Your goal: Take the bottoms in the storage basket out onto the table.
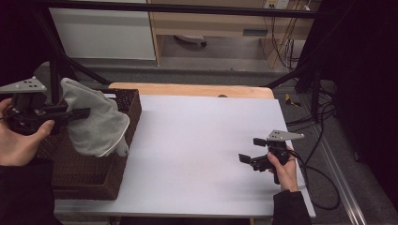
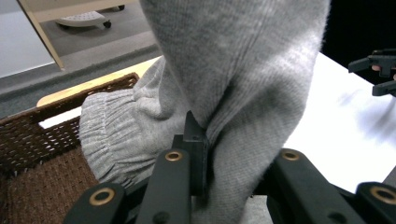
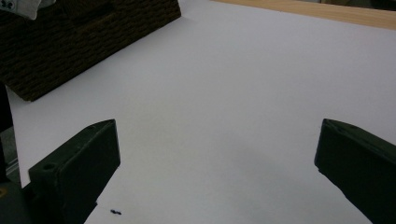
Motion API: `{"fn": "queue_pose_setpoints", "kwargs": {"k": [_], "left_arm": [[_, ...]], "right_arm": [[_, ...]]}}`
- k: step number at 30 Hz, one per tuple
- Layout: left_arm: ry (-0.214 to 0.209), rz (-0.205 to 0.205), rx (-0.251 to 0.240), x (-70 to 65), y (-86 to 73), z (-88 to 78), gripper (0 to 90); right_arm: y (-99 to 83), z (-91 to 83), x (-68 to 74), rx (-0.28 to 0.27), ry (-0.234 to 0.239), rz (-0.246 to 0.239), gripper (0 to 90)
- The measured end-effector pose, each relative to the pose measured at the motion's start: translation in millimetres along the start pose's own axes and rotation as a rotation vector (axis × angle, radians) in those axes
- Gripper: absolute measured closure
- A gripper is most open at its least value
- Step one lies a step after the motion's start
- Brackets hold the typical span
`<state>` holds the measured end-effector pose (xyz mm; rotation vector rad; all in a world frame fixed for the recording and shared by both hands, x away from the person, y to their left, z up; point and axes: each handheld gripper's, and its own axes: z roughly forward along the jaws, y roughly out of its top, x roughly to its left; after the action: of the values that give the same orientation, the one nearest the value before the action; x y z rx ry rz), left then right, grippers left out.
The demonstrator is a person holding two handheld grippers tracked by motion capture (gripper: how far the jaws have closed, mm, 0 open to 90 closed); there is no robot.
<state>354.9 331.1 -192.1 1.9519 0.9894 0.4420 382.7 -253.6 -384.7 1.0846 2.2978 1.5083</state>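
Observation:
A grey knitted garment (image 1: 96,122) hangs over the dark wicker basket (image 1: 94,180) at the table's left. My left gripper (image 1: 80,114) is shut on a fold of it and holds it above the basket. In the left gripper view the grey knit (image 2: 243,84) is bunched between the two black jaws, with a ribbed cuff (image 2: 109,135) drooping at the left. My right gripper (image 1: 249,150) rests low over the white table at the right, held in a hand, its jaws wide apart. Between those jaws in the right gripper view lies bare white tabletop (image 3: 219,140).
The white table (image 1: 202,154) has a wooden strip (image 1: 187,89) along its far edge. A black frame bar (image 1: 187,8) crosses the top. Cables (image 1: 324,178) trail on the floor at the right. The basket's side (image 3: 84,42) lies far left of the right gripper.

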Motion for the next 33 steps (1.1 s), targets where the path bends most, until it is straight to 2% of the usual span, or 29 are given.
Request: {"fn": "queue_pose_setpoints", "kwargs": {"k": [17, 22, 28, 33], "left_arm": [[-0.063, 0.050, 0.056, -20.6, 11.2, 27.8, 75.2], [-0.082, 0.075, 0.070, -30.8, 17.0, 35.1, 75.2], [-0.090, 0.103, 0.105, -39.7, 21.3, 47.1, 75.2], [-0.106, 0.111, 0.113, -46.2, 23.9, 53.3, 75.2]], "right_arm": [[0.1, -0.6, -0.5, -0.005, 0.000, -0.002, 0.7], [0.2, -1.3, -0.4, -0.006, 0.001, -0.002, 0.7], [0.3, -1.8, -0.5, -0.008, 0.001, -0.003, 0.7], [0.4, -2.3, -0.4, -0.007, 0.001, -0.002, 0.7]]}}
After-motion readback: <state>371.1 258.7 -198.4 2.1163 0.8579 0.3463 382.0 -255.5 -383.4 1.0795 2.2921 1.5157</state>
